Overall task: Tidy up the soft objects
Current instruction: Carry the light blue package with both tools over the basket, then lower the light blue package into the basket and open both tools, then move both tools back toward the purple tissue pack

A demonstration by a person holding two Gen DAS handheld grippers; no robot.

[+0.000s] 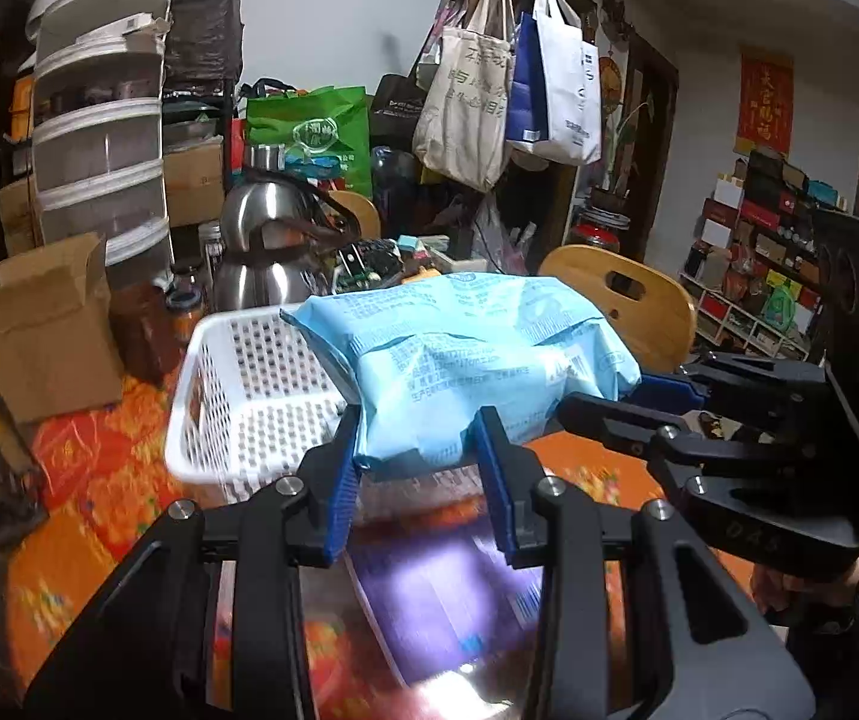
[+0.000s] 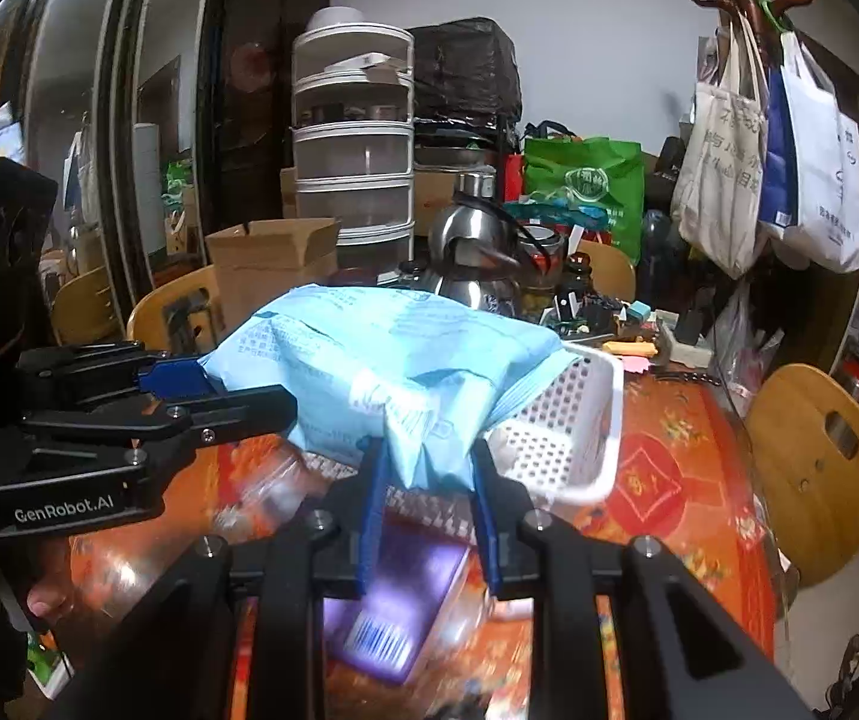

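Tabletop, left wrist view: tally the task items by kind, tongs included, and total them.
Light blue soft packs: 1
White mesh baskets: 1
Purple packs lying on the table: 1
Tongs, left and right, both clamped on the blue pack: 2
Total: 5

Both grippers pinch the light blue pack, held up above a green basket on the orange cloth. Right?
Not quite: the basket is white, as the left wrist view shows. Otherwise right: the left gripper and right gripper both pinch the light blue pack.

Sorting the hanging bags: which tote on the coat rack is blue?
The blue tote, hanging between the beige printed bag and the white bag.
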